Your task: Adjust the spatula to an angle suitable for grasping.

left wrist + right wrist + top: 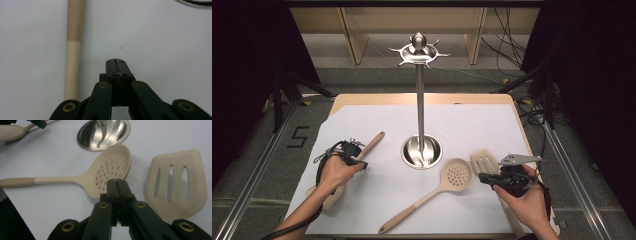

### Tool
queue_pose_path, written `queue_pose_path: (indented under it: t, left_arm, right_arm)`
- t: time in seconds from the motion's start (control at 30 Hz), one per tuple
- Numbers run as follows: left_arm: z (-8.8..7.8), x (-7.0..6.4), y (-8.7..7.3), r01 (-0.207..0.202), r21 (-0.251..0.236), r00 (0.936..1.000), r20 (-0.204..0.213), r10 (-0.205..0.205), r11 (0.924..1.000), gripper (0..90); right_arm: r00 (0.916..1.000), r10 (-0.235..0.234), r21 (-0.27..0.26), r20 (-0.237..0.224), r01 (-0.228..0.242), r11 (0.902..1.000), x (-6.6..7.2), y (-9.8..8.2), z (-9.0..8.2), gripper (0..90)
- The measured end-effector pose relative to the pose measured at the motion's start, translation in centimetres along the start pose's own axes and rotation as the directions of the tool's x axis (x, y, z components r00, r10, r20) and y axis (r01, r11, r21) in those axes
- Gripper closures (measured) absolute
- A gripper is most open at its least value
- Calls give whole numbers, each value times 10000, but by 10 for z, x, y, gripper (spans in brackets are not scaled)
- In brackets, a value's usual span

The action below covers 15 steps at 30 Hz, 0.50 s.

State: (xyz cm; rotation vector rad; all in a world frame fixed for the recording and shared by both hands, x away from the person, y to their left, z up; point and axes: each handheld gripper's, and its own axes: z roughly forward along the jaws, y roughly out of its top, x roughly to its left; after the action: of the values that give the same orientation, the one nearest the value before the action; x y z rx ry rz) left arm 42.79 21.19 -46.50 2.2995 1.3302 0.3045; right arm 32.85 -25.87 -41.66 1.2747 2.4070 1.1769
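A steel utensil stand (pixel 420 100) with hooks at its top rises from a round base (pixel 422 151) at the table's middle. A beige skimmer (pixel 455 174) (pixel 110 170) lies right of the base, its handle running toward the near edge. Beside it lies a slotted spatula (pixel 484 161) (pixel 177 182). My right gripper (pixel 482 176) (pixel 116 182) is shut and empty, its tip just short of the skimmer's bowl. A third utensil's two-tone handle (pixel 373 144) (pixel 73 50) lies on the left. My left gripper (pixel 361 162) (pixel 115 62) is shut and empty, just right of that handle.
A white sheet (pixel 377 120) covers the wooden table. The stand's base rim (pixel 197 2) shows ahead of my left gripper. The third utensil's head (pixel 12 132) lies under the person's left forearm. Metal rails run along both sides of the table on the floor.
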Motion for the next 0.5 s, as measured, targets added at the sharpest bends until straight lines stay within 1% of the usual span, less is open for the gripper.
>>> queue_pose_path:
  t: [0.03,0.07,0.1,0.13,0.17,0.2,0.27,0.33,0.37,0.4,0.43,0.47,0.5]
  left_arm:
    - [3,2,4,77,68,10000,-55,-77,9999,894]
    - [4,3,7,53,93,9998,-166,-51,9999,894]
    - [7,4,10,116,99,9999,-69,-116,9999,894]
    - [10,5,13,133,149,9999,-50,-132,9998,894]
    - [12,5,14,171,110,9998,-61,-170,9998,894]
    - [16,5,17,163,199,9997,-206,-159,9997,894]
    - [19,6,19,226,170,9995,-230,-222,9996,894]
    - [19,8,22,255,143,9992,-327,-250,9996,895]
    - [20,8,23,249,59,9988,-430,-246,9997,894]
    - [22,9,24,279,72,9986,-460,-275,9996,895]
    - [22,9,25,309,37,9981,-536,-307,9995,895]
    - [22,10,26,281,97,9985,-472,-276,9996,895]
    - [23,9,27,337,6,9979,-556,-336,9994,895]
  right_arm:
    - [9999,-104,80,96,103,9999,1,0,0,900]
    - [9999,-104,80,96,103,9999,1,0,0,900]
    - [9998,-177,105,129,176,9998,0,0,0,900]
    - [9999,-119,191,124,117,9997,1,0,0,900]
    - [9999,114,247,23,-114,9996,2,0,1,900]
    - [9999,116,196,-9,-116,9997,2,0,2,900]
    - [9999,98,207,46,-99,9997,1,0,1,900]
    - [10000,66,199,-46,-65,9998,1,-1,2,900]
    - [9997,224,268,-85,-221,9994,1,-1,2,900]
    - [9999,123,222,11,-123,9997,0,-1,1,900]
    - [9998,196,214,35,-197,9996,1,-1,1,900]
    - [9998,196,214,35,-197,9996,1,-1,1,900]
    - [9999,152,165,20,-153,9997,0,-1,1,900]
